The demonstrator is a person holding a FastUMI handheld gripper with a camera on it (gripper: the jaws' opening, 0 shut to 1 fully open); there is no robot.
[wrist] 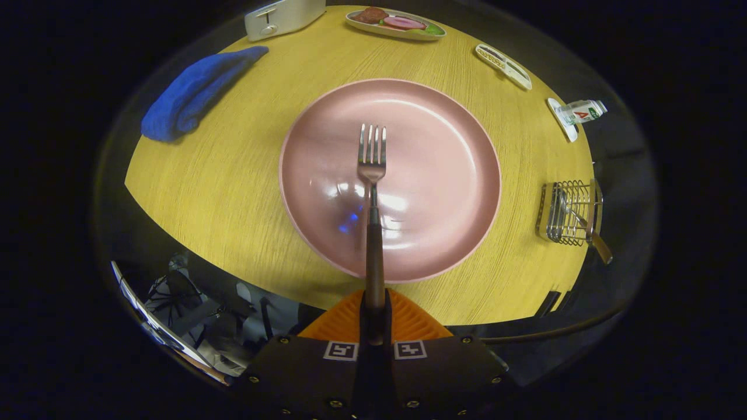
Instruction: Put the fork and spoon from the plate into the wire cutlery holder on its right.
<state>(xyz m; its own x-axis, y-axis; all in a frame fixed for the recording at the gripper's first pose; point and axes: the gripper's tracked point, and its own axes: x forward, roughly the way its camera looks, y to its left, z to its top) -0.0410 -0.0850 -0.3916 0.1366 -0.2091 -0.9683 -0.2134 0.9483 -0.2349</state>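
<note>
Round wooden table (245, 192) w/ the pink plate (455, 146) in the middle of it. Plate looks bare apart from the fork hovering over it – no spoon lying on it that I can see

Blue cloth (192, 93) off to the plate's left, toaster (283, 16) at the far side, a food dish (397, 24) beside that, a small tray (503, 66) & a little bottle (580, 111) further round to the right

Wire cutlery holder (569, 211) sits right of the plate, well apart from it, near the table edge. One utensil w/ a dark handle (600, 245) already in it, leaning out toward the table edge; bowl end hidden by the wires, prob the spoon, so I'd call that half done

Fork (372, 154): brown handle clamped between the two fingers, tines pointing straight ahead over the plate's centre. Looks lifted off the plate, but can't be sure the tines are clear of it

Gripper (374, 315) closed tight on the fork handle, both fingers pressing it

Left to do, as I judge it: carry fork right to the holder, drop it in w/ the other piece, let go. Approx halfway thru the job
</note>
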